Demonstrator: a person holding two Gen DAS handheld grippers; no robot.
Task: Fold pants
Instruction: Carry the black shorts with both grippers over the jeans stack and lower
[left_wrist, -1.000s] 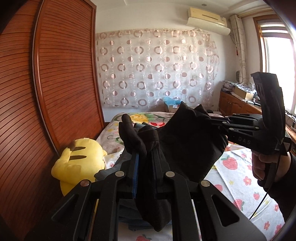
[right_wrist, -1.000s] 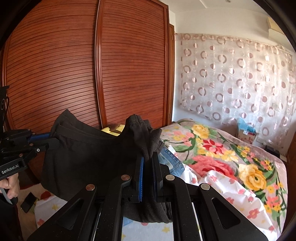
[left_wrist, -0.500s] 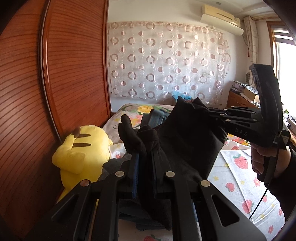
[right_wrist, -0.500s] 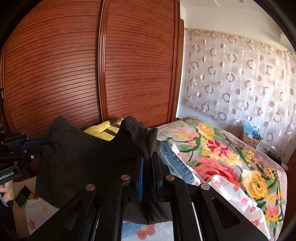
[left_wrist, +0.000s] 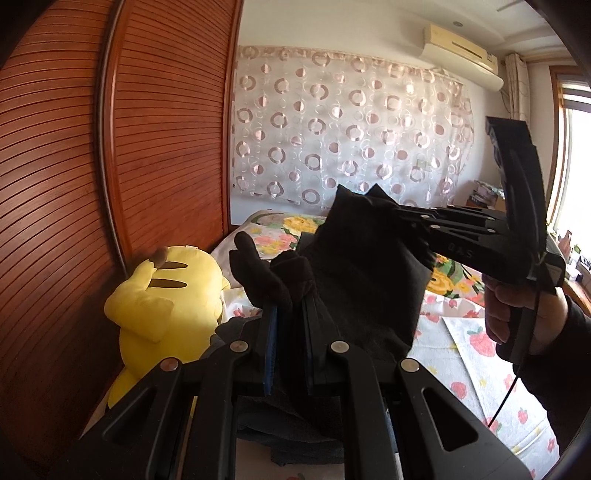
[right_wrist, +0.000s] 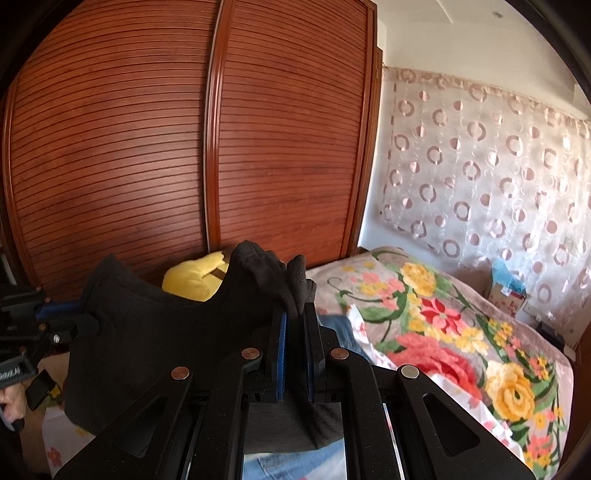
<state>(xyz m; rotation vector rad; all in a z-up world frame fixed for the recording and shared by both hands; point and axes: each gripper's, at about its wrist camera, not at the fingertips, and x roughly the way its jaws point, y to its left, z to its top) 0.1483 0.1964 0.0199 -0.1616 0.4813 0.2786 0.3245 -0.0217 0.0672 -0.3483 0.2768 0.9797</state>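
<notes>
Black pants (left_wrist: 365, 280) hang in the air above the bed, stretched between both grippers. My left gripper (left_wrist: 290, 306) is shut on a bunched edge of the pants. My right gripper (right_wrist: 294, 314) is shut on another bunched edge of the pants (right_wrist: 155, 339). In the left wrist view the right gripper (left_wrist: 399, 218) comes in from the right, held by a hand. In the right wrist view the left gripper (right_wrist: 79, 314) grips the cloth at the far left.
A yellow plush toy (left_wrist: 162, 306) lies against the red-brown slatted wardrobe (left_wrist: 110, 184). Blue jeans (right_wrist: 340, 332) and dark clothes (left_wrist: 288, 439) lie on the bed below. A floral blanket (right_wrist: 443, 332) and a strawberry-print sheet (left_wrist: 476, 354) cover the bed. A patterned curtain (left_wrist: 351, 136) hangs behind.
Both grippers have swung to the left with the pants held between them; the wardrobe and the plush toy now fill more of both views. Both grips are unchanged.
</notes>
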